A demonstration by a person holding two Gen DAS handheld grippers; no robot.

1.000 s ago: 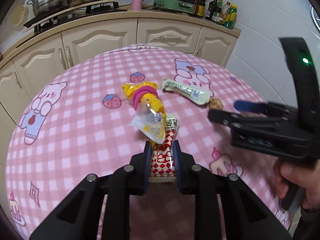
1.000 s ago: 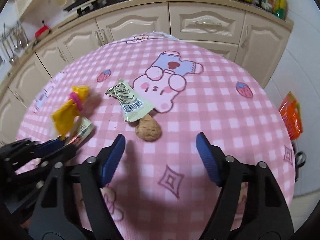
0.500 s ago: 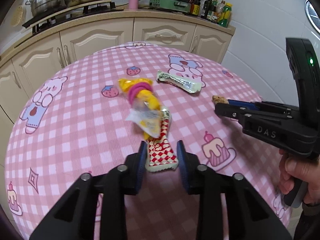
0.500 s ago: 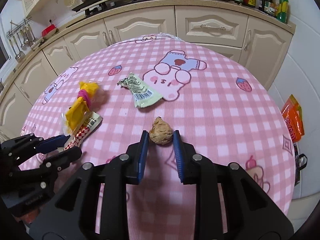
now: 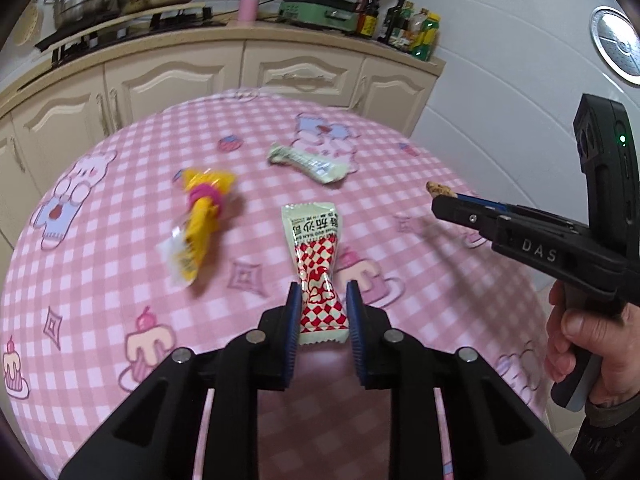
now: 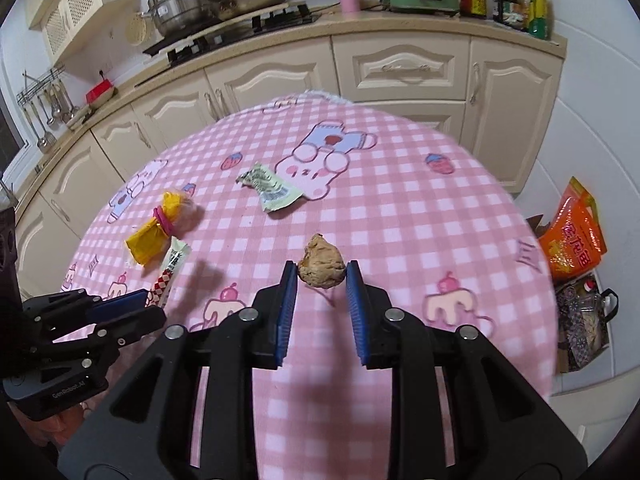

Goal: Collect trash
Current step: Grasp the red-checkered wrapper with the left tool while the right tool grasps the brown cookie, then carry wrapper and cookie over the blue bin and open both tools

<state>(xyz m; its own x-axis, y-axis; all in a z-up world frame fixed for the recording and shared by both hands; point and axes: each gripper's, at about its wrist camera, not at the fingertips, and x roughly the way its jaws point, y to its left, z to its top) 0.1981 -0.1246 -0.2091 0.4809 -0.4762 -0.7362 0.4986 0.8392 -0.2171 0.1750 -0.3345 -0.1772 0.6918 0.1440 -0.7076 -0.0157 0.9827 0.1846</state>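
Taking the pale green wrapper (image 5: 310, 163) as the landmark, it is lying flat on the pink checked tablecloth (image 5: 100, 280), partly over a printed bear.

To its left and a little nearer the cameras, a yellow bag (image 5: 200, 216) cinched with a pink band is lying on the cloth, its clear end looking blurred.

Nearer than the green wrapper, the left gripper (image 5: 323, 312) is pinching a red-and-white checked sachet (image 5: 318, 264) at its narrow waist; the blue pads (image 5: 293, 316) are pressing it from both sides, so the jaws are standing only slightly apart, and the sachet appears lifted clear of the cloth.

To the right of the green wrapper, the right gripper (image 6: 321, 286) is clamping a brown lumpy scrap (image 6: 321, 263) between its tips, jaws narrowed onto it after just having closed, the scrap hanging above its own shadow. A hand (image 5: 588, 344) is gripping that tool's handle at the right edge.
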